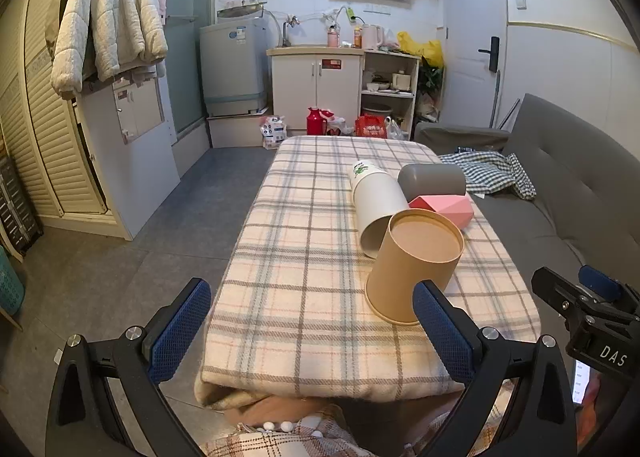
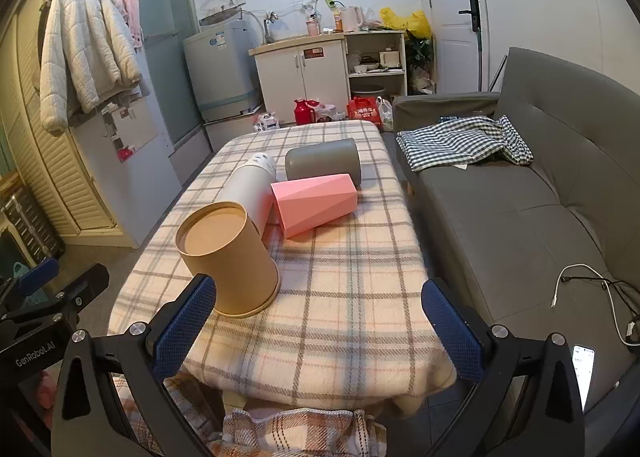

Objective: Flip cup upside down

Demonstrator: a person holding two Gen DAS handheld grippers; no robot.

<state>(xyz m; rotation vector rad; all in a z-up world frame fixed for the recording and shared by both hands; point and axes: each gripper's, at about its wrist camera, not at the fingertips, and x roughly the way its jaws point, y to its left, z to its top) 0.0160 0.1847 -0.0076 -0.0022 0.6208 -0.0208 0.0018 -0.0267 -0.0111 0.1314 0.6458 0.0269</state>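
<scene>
Both jaws stand wide apart and hold nothing, so you have two free grippers at the near end of the bench.

From the left wrist view, your left gripper point(image 1: 312, 331) hangs at the near edge of the bench point(image 1: 296, 257), which is covered with a plaid cloth. The tan cup point(image 1: 414, 265) stands mouth-down on the cloth, its closed base facing up. It sits just beyond the right blue pad point(image 1: 442, 331), which overlaps its lower rim in the picture; whether pad and cup actually touch, you cannot tell from this angle. Behind the tan cup lies a white cup point(image 1: 376, 203) on its side, open end toward you. A pink cup point(image 1: 444, 207) and a grey cup point(image 1: 434, 179) lie on their sides further right. Your right gripper point(image 1: 588, 313) shows at the right edge, beside the grey sofa point(image 1: 560, 185).

From the right wrist view, your right gripper point(image 2: 320, 333) faces the same bench point(image 2: 352, 297). The tan cup point(image 2: 230, 259) stands base-up just beyond the left pad point(image 2: 186, 327), near the bench's left side. The white cup point(image 2: 252, 189) lies behind it, the pink cup point(image 2: 316, 203) lies to its right, and the grey cup point(image 2: 324, 159) lies behind the pink one. A checked cloth point(image 2: 464, 141) is heaped on the sofa point(image 2: 520, 217), and a white cable point(image 2: 592, 289) trails over the seat. Your left gripper point(image 2: 48, 297) sits at the left edge.
</scene>
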